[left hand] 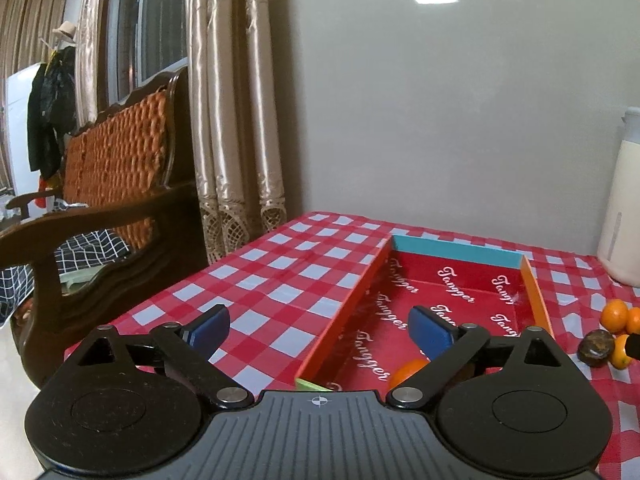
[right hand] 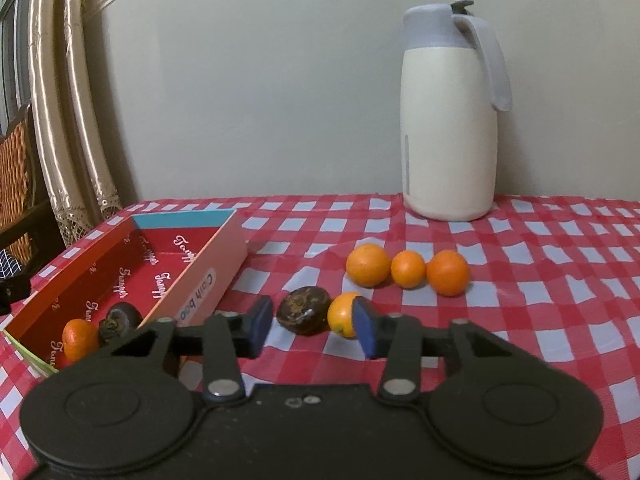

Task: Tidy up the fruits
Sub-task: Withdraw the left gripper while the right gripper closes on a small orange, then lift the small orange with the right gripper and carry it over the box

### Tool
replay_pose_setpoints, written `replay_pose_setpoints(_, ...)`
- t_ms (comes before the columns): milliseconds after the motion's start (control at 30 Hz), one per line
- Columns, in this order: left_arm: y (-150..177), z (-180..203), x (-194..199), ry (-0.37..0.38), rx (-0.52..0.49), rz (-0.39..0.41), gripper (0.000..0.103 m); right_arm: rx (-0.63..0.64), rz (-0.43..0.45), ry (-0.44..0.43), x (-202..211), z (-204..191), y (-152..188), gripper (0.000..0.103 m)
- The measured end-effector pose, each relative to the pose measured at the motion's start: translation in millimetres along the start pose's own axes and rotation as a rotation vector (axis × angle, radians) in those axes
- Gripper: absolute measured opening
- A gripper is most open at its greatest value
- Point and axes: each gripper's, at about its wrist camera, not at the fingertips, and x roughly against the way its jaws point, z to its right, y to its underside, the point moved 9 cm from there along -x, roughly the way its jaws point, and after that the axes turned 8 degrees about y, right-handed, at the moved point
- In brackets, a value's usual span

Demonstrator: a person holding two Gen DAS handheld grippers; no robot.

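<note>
A red cardboard box [right hand: 208, 272] lies on the checked table, also in the left wrist view [left hand: 344, 312]. It holds an orange [right hand: 78, 338] and a dark brown fruit [right hand: 120, 320]; the orange shows in the left wrist view [left hand: 406, 372]. My right gripper [right hand: 312, 330] is open, low over the cloth, just before a dark brown fruit [right hand: 304, 310] and an orange [right hand: 342, 314]. Three more oranges [right hand: 408, 268] sit in a row behind. My left gripper [left hand: 318, 330] is open and empty over the box's left wall.
A cream and grey thermos jug [right hand: 450, 120] stands at the back of the table against the wall. A wooden bench [left hand: 116, 184] and curtains [left hand: 232, 100] are left of the table. Loose fruits [left hand: 612, 332] show at the right of the left wrist view.
</note>
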Motion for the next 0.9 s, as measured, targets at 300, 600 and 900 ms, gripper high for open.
replay_pose_setpoints(300, 1.4, -7.8, -1.1, -0.004, 0.007, -0.003, 0.096, -0.051, -0.07, 0.043, -22.1, 14.8, 4.9, 0.029)
replay_pose_setpoints(600, 1.8, -19.8, -1.7, -0.019, 0.018, -0.006, 0.096, -0.088, -0.103, 0.045, -38.2, 19.4, 5.4, 0.029)
replay_pose_setpoints(900, 2.0, -23.7, -1.8, -0.025, 0.019, -0.007, 0.096, -0.111, -0.128, 0.06, -50.4, 23.4, 7.7, 0.03)
